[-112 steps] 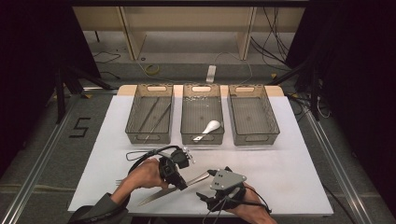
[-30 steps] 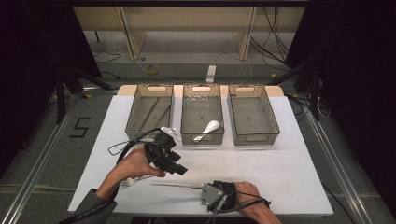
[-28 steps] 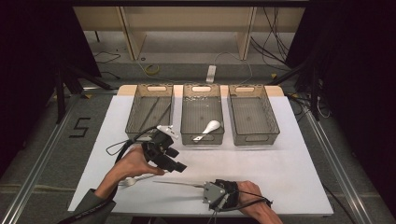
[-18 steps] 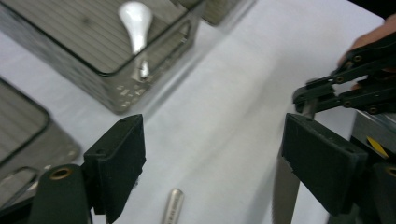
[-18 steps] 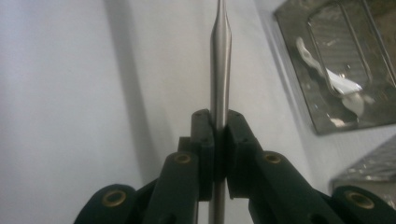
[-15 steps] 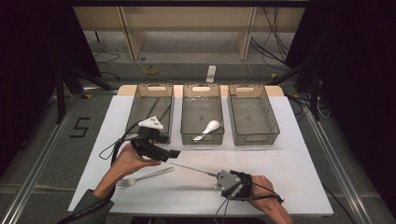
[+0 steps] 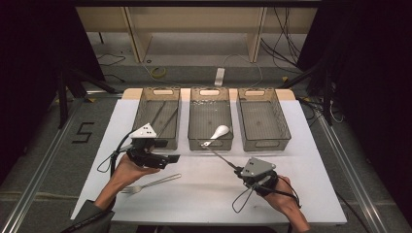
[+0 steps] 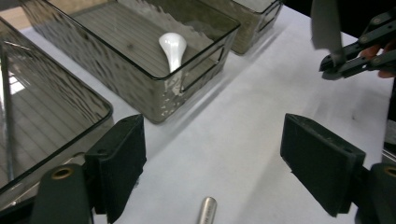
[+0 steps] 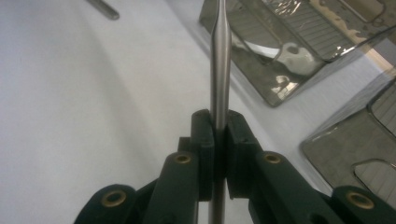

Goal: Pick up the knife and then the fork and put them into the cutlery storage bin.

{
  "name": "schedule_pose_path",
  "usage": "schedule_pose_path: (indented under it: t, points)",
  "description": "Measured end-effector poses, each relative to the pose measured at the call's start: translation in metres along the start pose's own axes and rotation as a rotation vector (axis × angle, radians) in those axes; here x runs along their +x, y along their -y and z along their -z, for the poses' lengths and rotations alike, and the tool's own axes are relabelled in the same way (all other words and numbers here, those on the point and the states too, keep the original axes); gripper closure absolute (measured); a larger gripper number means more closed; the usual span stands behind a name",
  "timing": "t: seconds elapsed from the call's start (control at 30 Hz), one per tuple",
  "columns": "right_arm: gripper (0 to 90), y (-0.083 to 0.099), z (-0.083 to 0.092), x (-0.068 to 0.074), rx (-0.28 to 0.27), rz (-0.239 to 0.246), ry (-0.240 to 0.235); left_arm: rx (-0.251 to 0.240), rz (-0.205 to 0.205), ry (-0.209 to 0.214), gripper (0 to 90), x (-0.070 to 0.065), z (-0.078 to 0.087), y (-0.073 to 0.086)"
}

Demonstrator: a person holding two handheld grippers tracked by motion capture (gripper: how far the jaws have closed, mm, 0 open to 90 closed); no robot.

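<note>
A dark room surrounds the white table (image 7: 301, 160); a pale wooden frame stands beyond it, cables trail over the grey floor, and a "5" is marked on the floor at the left. Three clear smoky bins sit in a row at the far edge — the left bin (image 7: 158, 116), the middle bin (image 7: 210, 119) with a white spoon (image 7: 217, 133) in it, and the right bin (image 7: 262, 119). The right gripper (image 7: 239, 168), near the front right, is clamped tight on a thin metal utensil handle (image 9: 220, 65) — smooth, round, shiny steel, its far end pointing toward the middle bin. The left gripper (image 8: 212, 172) has just been opening; it stands wide with nothing between its jaws, above a fork (image 7: 153, 182) lying on the table.
</note>
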State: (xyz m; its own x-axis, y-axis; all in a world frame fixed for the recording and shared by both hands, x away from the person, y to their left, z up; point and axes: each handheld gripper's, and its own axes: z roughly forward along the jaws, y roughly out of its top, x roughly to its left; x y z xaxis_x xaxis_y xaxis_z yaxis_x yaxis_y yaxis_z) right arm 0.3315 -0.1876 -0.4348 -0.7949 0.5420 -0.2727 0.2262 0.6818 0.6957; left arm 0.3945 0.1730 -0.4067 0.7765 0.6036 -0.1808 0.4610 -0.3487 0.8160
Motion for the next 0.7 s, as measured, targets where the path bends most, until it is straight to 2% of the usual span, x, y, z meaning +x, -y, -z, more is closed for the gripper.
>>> schedule_pose_path:
  t: [0.17,0.23,0.4,0.5,0.7]
  points:
    - [84.5,-0.001,0.005,-0.014,-0.035,-0.095,0.005,-0.028,0.022,-0.027,22.2,0.002,0.004,0.008]
    - [84.5,-0.001,0.006,-0.022,-0.037,-0.130,0.021,-0.030,0.004,-0.046,22.1,0.000,0.006,0.010]
    - [84.5,0.002,0.009,-0.035,-0.039,-0.163,0.047,-0.055,-0.002,-0.065,21.3,0.000,0.011,0.014]
    - [84.5,0.003,0.011,-0.044,-0.039,-0.197,0.053,-0.042,0.000,-0.069,21.1,0.001,0.011,0.017]
    - [84.5,0.003,0.015,-0.069,-0.067,-0.303,0.080,-0.027,-0.008,-0.079,21.1,0.000,0.011,0.018]
